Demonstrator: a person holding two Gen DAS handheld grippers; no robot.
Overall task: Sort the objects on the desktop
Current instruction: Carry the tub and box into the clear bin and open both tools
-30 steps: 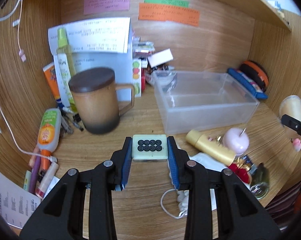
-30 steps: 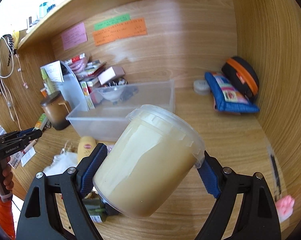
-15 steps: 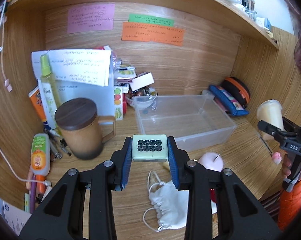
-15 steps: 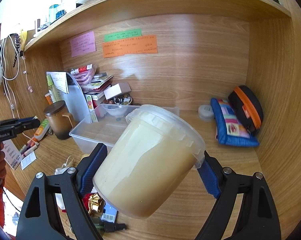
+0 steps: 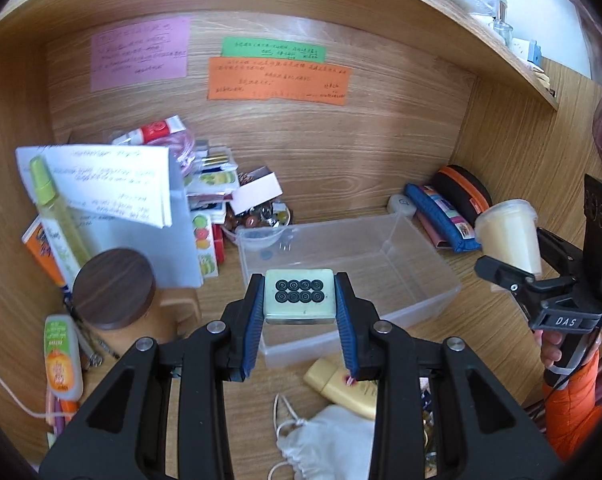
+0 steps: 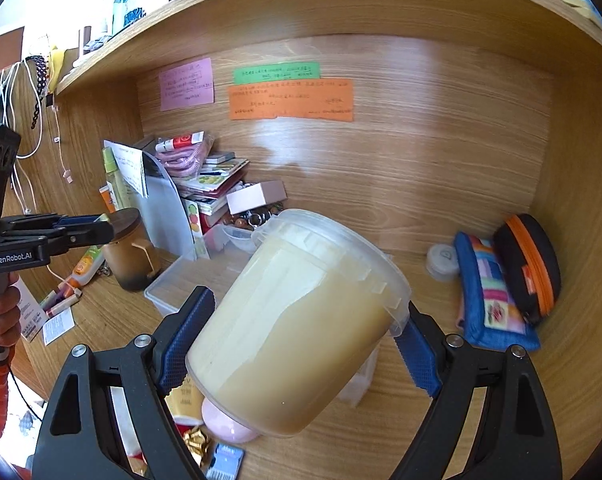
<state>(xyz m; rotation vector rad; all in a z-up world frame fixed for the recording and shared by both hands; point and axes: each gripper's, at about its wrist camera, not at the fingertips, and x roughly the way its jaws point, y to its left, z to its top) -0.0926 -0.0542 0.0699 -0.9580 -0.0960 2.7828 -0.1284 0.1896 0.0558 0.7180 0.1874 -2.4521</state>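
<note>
Jaws of the left gripper [image 5: 300,307] pinch a pale-green tile [image 5: 299,298] — the right gripper's [image 6: 301,336], spread wide, clamp a cream-filled tub [image 6: 297,320].

A wood-grain alcove fills both views: a back wall [image 5: 381,152] with pink [image 5: 140,57], green [image 5: 273,49] and orange [image 5: 277,79] paper notes, a side wall [image 6: 573,152] at right, a shelf [image 5: 441,12] across the top, the tabletop [image 6: 413,432] below. Daylight enters at upper left of the right view.

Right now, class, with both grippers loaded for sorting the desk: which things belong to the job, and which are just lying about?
In the job:
- left gripper, shut on the green tile
- right gripper, shut on the cream tub
- clear bin

Lying about:
- lidded mug
- white pouch
- blue pencil case
- wall notes
</note>
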